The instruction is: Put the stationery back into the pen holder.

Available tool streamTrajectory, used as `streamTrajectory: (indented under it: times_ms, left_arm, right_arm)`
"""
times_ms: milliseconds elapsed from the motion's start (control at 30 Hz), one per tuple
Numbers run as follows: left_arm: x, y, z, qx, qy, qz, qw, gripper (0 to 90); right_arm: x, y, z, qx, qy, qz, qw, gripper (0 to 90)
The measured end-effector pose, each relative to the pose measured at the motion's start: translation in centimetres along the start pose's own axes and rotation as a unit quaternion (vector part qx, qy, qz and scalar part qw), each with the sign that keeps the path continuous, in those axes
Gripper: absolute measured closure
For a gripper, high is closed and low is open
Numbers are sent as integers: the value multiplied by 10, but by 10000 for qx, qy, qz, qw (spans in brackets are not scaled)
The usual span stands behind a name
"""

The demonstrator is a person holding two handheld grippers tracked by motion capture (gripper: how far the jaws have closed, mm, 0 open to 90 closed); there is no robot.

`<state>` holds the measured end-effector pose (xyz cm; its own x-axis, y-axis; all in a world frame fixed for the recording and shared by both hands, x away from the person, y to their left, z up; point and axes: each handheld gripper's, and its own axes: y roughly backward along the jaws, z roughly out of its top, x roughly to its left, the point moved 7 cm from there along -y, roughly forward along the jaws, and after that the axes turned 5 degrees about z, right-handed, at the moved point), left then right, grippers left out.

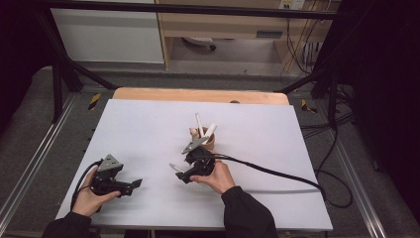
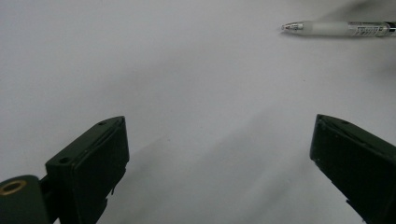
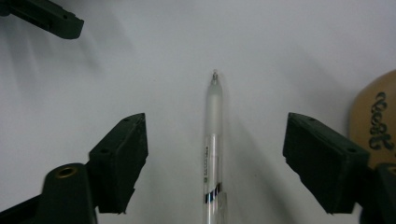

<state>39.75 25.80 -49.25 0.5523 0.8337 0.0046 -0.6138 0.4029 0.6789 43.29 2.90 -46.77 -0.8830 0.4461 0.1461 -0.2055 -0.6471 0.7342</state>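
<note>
A clear pen (image 3: pixel 212 140) with a frosted grip lies flat on the white table sheet (image 1: pixel 148 129), its tip pointing away in the right gripper view. My right gripper (image 3: pixel 215 123) straddles it, jaws open, with a gap between each pad and the pen. In the high view the right gripper (image 1: pixel 187 166) sits just in front of a small wooden cup (image 1: pixel 208 141) holding white pens. The left gripper (image 1: pixel 133 186) rests low at the front left, open and empty. In the left gripper view, its jaws (image 2: pixel 219 126) stand wide apart and the same pen (image 2: pixel 336 29) lies at the top right.
The wooden cup (image 3: pixel 376 116) stands close beside the right jaw. One jaw of the left gripper (image 3: pixel 51 18) shows at the top left of the right gripper view. A black cable (image 1: pixel 277 173) trails right across the sheet. A wooden strip (image 1: pixel 198 95) borders the far edge.
</note>
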Motion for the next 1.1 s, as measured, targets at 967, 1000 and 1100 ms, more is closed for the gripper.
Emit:
streamTrajectory:
  times_ms: [967, 1000, 1100]
  left_arm:
    - [1, 1, 0, -38, 42, 4, 10000, 46]
    - [1, 1, 0, -38, 45, 2, 10000, 46]
    - [1, 1, 0, -37, 42, 3, 10000, 46]
  right_arm:
    - [-9, -38, 7, 626, -41, 94, 9980, 757]
    - [-9, -38, 7, 630, -71, 93, 9979, 768]
    - [-9, -39, 7, 620, -113, 131, 9979, 781]
